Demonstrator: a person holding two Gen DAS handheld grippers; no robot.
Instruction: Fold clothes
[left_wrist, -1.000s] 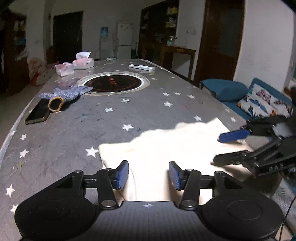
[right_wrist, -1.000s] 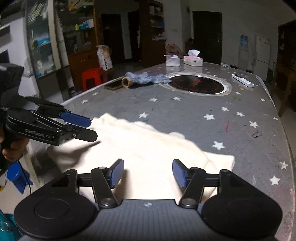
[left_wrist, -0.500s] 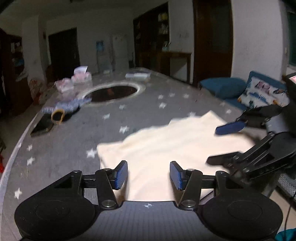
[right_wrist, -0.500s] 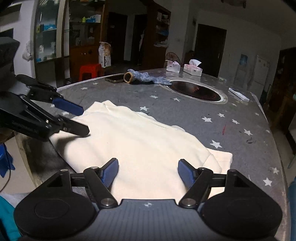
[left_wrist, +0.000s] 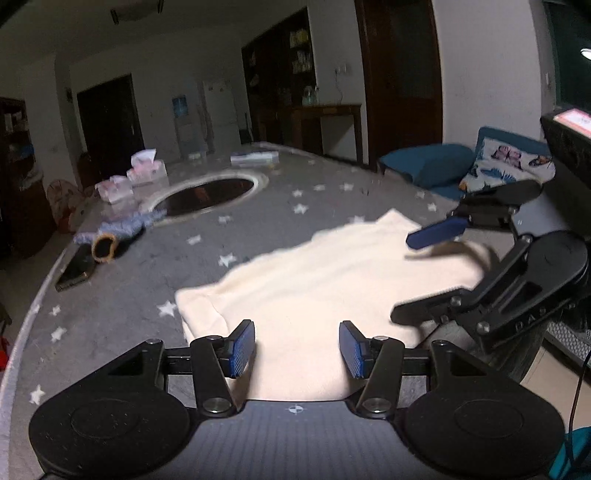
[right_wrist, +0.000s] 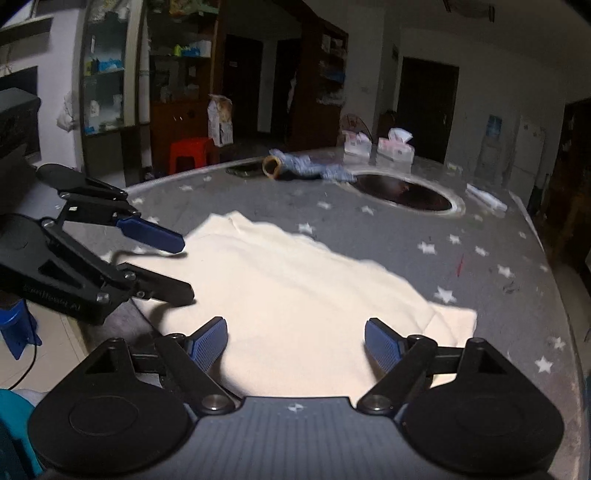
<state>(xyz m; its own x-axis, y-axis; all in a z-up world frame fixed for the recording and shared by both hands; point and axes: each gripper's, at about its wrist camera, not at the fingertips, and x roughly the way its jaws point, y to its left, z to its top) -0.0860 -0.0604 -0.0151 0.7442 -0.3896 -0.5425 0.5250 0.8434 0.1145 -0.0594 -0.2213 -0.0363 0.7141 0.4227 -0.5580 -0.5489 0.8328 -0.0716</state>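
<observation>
A cream garment (left_wrist: 332, 280) lies folded flat on the grey star-patterned table (left_wrist: 122, 295); it also shows in the right wrist view (right_wrist: 295, 295). My left gripper (left_wrist: 297, 349) is open and empty, raised over the garment's near edge; it shows in the right wrist view (right_wrist: 181, 266) at the left, above the garment. My right gripper (right_wrist: 295, 345) is open and empty over the near edge; it shows in the left wrist view (left_wrist: 413, 277) at the right, above the garment's right side.
On the far table are a dark round inset hob (left_wrist: 210, 194), a blue work glove (left_wrist: 118, 230), a phone (left_wrist: 75, 267), tissue packs (left_wrist: 146, 171) and a white remote (left_wrist: 255, 158). A sofa with cushions (left_wrist: 428, 170) stands to the right.
Both grippers have lifted and pulled back from the garment, staying open. The garment lies still on the table.
</observation>
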